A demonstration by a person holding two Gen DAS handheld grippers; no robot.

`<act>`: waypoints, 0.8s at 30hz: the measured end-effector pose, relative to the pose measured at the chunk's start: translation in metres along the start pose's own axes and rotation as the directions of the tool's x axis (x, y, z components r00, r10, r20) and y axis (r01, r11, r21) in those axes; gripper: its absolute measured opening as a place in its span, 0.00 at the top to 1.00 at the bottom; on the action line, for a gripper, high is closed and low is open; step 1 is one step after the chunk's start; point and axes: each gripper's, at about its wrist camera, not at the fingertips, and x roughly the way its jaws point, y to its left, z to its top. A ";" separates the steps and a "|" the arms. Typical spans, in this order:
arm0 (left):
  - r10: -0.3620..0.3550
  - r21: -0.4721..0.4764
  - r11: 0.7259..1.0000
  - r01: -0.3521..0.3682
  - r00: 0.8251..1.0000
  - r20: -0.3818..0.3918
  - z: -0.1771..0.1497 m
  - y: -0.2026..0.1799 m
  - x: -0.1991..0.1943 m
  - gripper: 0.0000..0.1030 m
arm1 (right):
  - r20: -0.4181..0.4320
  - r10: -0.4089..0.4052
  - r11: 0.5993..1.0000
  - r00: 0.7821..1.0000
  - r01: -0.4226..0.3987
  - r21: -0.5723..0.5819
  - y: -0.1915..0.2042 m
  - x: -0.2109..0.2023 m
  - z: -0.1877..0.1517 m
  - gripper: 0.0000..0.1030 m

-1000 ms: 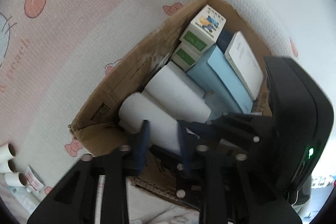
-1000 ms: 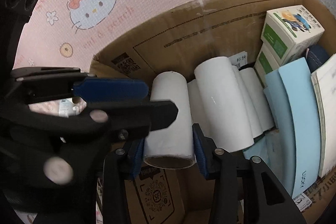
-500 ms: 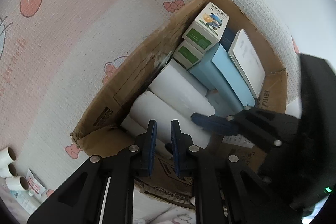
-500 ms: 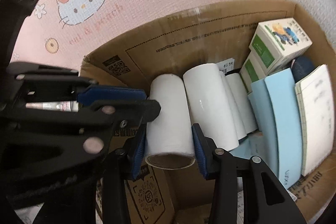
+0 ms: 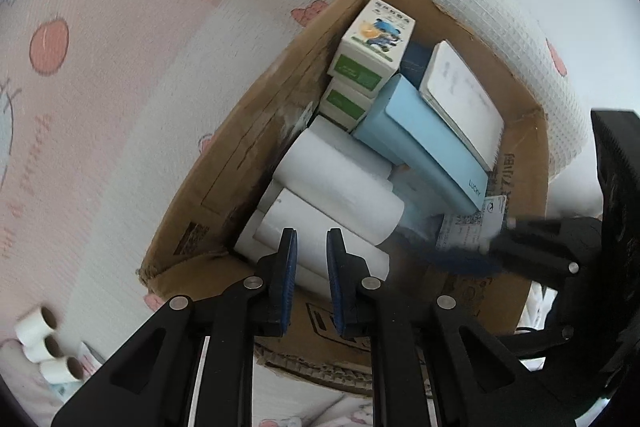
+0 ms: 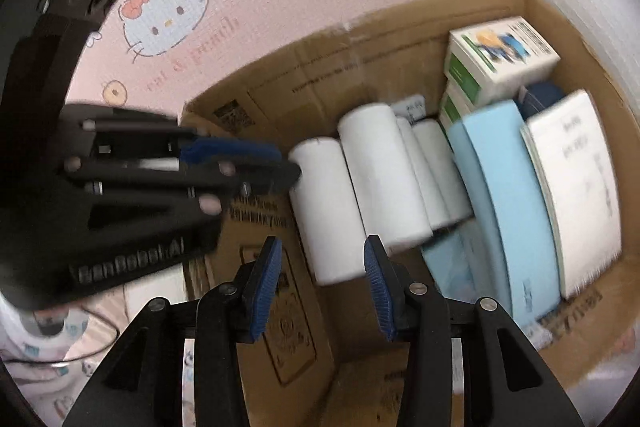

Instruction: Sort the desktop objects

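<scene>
A brown cardboard box (image 5: 224, 187) lies on the pink cartoon cloth. Several white paper rolls (image 5: 336, 195) lie side by side in its left part. My left gripper (image 5: 312, 263) hovers over the box's near edge, its jaws a narrow gap apart and opening slightly, with nothing between them. My right gripper (image 6: 322, 259) hangs above the nearest white roll (image 6: 328, 211). Its jaws are closing and stand wider than the roll, whose end shows between the pads untouched. The left gripper (image 6: 240, 163) also shows blurred at the left of the right wrist view.
The box (image 6: 320, 75) also holds two green-and-white cartons (image 5: 372, 43), a light blue box (image 5: 424, 147) and a white notebook (image 5: 464, 99). Three small rolls (image 5: 44, 347) lie outside on the cloth at the lower left. A printed cat picture (image 6: 168, 15) marks the cloth.
My right gripper has lifted off the white roll, which stays lying in the box. My left gripper has narrowed and pulled back a little from the rolls.
</scene>
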 end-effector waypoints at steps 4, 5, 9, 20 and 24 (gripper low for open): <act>0.059 0.016 0.998 -0.059 0.998 -0.021 0.003 -0.008 0.007 0.83 | -0.069 -0.062 0.998 0.996 0.062 0.006 -0.008 0.008 -0.010 0.82; 0.063 0.012 0.998 -0.063 0.997 -0.032 0.002 -0.009 0.010 0.83 | -0.080 -0.059 0.998 0.995 0.060 0.015 -0.010 0.011 -0.011 0.82; 0.047 0.009 0.999 -0.046 0.996 -0.081 -0.001 -0.010 0.021 0.83 | -0.113 -0.019 0.998 0.993 0.025 0.049 -0.016 0.024 -0.013 0.82; 0.046 -0.005 0.999 -0.046 0.996 -0.072 0.004 0.000 0.023 0.83 | -0.126 -0.042 0.993 0.991 0.056 0.108 -0.033 0.048 0.008 0.82; 0.044 -0.011 0.999 -0.045 0.997 -0.070 0.005 0.002 0.027 0.83 | -0.116 -0.045 0.994 0.992 0.055 0.090 -0.032 0.050 0.013 0.82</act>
